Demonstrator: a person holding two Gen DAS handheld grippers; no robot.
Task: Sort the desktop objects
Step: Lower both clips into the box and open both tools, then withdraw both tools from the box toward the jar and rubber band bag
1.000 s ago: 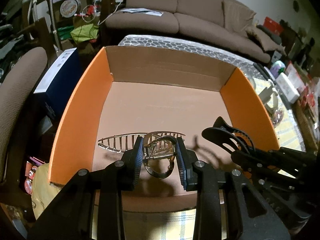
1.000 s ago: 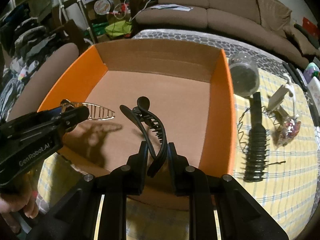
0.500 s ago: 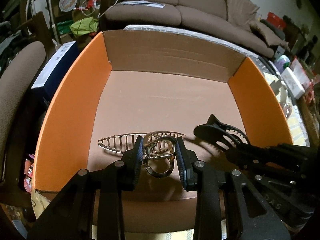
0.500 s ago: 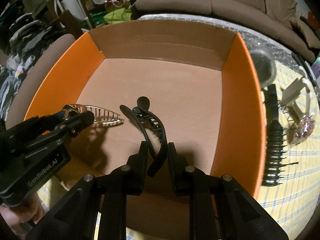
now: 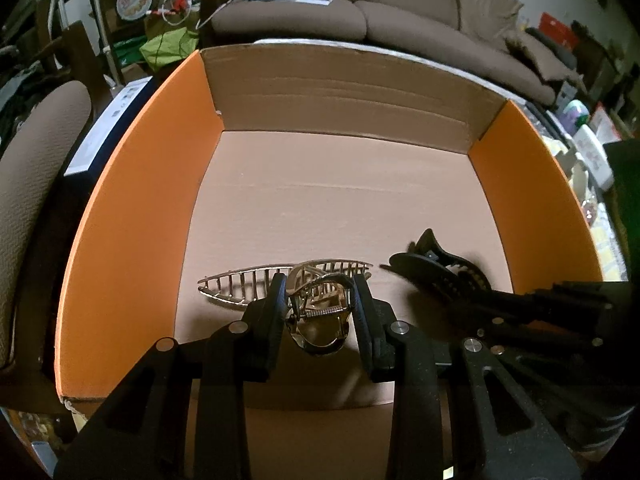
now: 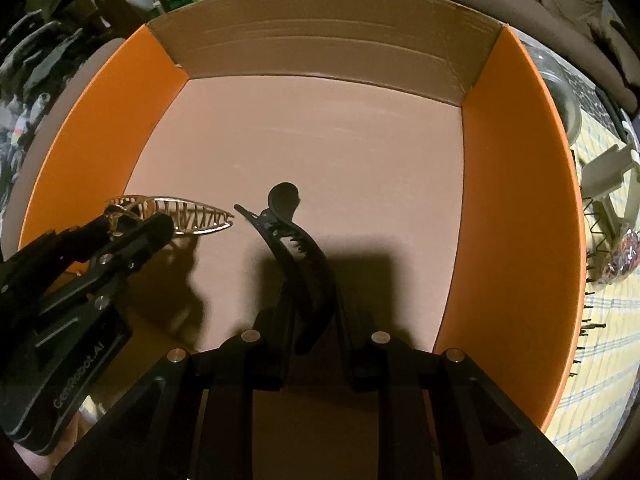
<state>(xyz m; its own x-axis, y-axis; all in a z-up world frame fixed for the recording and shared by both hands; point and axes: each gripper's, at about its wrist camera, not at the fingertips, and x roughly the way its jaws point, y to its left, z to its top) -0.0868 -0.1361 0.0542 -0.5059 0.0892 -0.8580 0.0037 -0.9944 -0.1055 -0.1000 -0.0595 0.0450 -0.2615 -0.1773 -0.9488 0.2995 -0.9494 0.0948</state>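
Gold clip (image 5: 316, 300) clenched by its spring end in left gripper (image 5: 320, 312), black clip (image 6: 298, 252) likewise nipped in right gripper (image 6: 314, 320). Both held low inside orange box (image 6: 516, 200), apparently for release onto its floor. Brush (image 6: 592, 312) left outside on table.

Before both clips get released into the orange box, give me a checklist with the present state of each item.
1. Left gripper shut on gold hair clip: ok.
2. Right gripper shut on black hair clip: ok.
3. Both clips inside the orange box walls: ok.
4. Box floor beneath free of other items: ok.
5. Clips touching the floor: cannot tell.
6. Grippers apart from each other: ok.
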